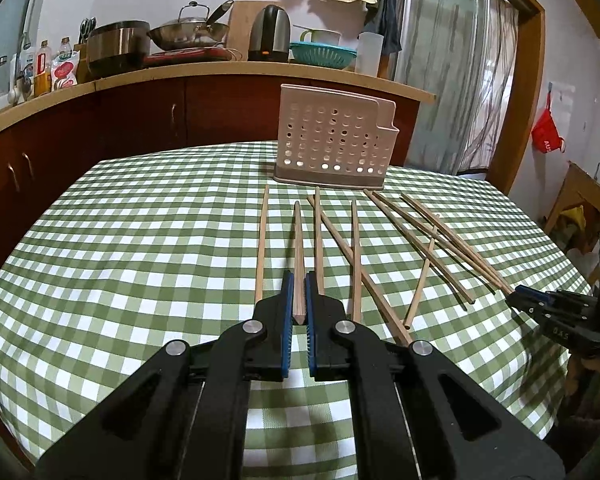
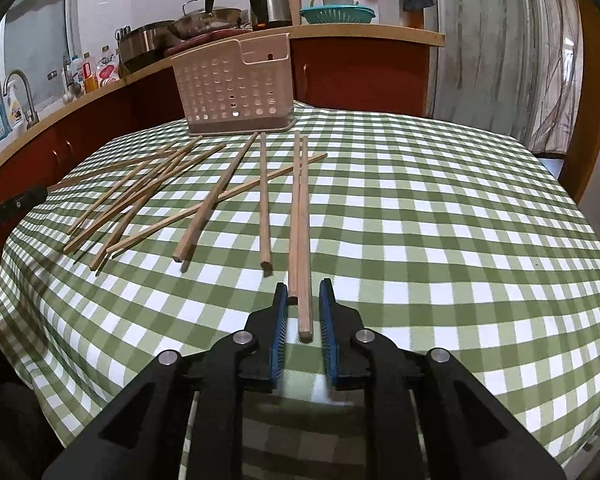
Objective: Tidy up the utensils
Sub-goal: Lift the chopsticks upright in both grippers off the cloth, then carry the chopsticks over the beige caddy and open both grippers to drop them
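**Chopsticks in both grippers, holder waiting**

The left gripper [image 1: 299, 280] is clamped on one chopstick [image 1: 299, 248]. Only the right wrist view shows the right gripper [image 2: 303, 294] with its jaws slightly apart around a pair of chopsticks [image 2: 301, 220], the pads not pressing. Loose chopsticks [image 2: 148, 192] lie scattered (some crossing) on the green checked tablecloth [image 2: 440, 220], before the perforated holder [image 1: 332, 140]. A kitchen counter [image 1: 220, 70] runs behind. No writing is legible.

White letters "AUS" show on the red bag [image 1: 547, 133] hanging on the far right wall, the rest cut off. The bottle labels [image 1: 65, 73] on the far left desk are too small to read.
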Available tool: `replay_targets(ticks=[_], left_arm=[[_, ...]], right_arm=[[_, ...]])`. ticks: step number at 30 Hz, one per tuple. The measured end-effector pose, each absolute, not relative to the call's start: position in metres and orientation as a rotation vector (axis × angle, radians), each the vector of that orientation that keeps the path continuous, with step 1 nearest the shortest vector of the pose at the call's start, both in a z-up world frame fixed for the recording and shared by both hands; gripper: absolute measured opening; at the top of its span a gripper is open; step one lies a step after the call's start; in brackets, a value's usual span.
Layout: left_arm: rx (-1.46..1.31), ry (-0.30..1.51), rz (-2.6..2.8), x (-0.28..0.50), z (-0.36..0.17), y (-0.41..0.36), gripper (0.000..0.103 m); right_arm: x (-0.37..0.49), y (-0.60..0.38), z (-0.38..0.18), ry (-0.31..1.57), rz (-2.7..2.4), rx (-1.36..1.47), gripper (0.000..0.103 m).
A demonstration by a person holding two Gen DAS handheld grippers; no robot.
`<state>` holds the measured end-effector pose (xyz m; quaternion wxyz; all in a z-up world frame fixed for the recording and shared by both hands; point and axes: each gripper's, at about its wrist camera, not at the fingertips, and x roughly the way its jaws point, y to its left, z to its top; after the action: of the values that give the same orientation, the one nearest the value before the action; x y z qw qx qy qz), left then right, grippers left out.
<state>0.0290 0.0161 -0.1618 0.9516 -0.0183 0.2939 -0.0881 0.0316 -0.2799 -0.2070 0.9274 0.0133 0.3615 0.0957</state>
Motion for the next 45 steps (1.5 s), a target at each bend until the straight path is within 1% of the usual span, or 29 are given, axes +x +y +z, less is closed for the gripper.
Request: replay_targets(ticks=[14,20,22,24,26,33,45], left_arm=[[-0.028,0.605,-0.179,0.03,-0.163,0.015,0.006],[-0.027,0.608,-0.18,0.03,-0.164,0.014,0.006],[-0.026,0.608,-0.179,0.03,-0.165,0.014,0.006],[-0.027,0.607,-0.179,0.03,-0.165,0.014,0.006],[-0.028,0.603,-0.178,0.03,-0.164,0.014,0.006],[-0.036,0.561,-0.176,0.027,-0.151,0.018,0.006],[-0.056,0.458,-0.198,0.022,-0.105,0.023,0.006]], right_arm=[[0.022,-0.293,-0.208,0.726,0.17,0.033,0.017],[0.028,-0.289,-0.21,0.683,0.182,0.019,0.017],[0.031,-0.289,-0.214,0.664,0.189,0.027,0.015],[0.033,-0.288,-0.213,0.655,0.184,0.027,0.008],[0.031,-0.287,-0.209,0.637,0.174,0.022,0.007],[0.024,-0.286,-0.173,0.546,0.165,0.02,0.007],[0.026,-0.274,-0.104,0.428,0.177,-0.001,0.007]])
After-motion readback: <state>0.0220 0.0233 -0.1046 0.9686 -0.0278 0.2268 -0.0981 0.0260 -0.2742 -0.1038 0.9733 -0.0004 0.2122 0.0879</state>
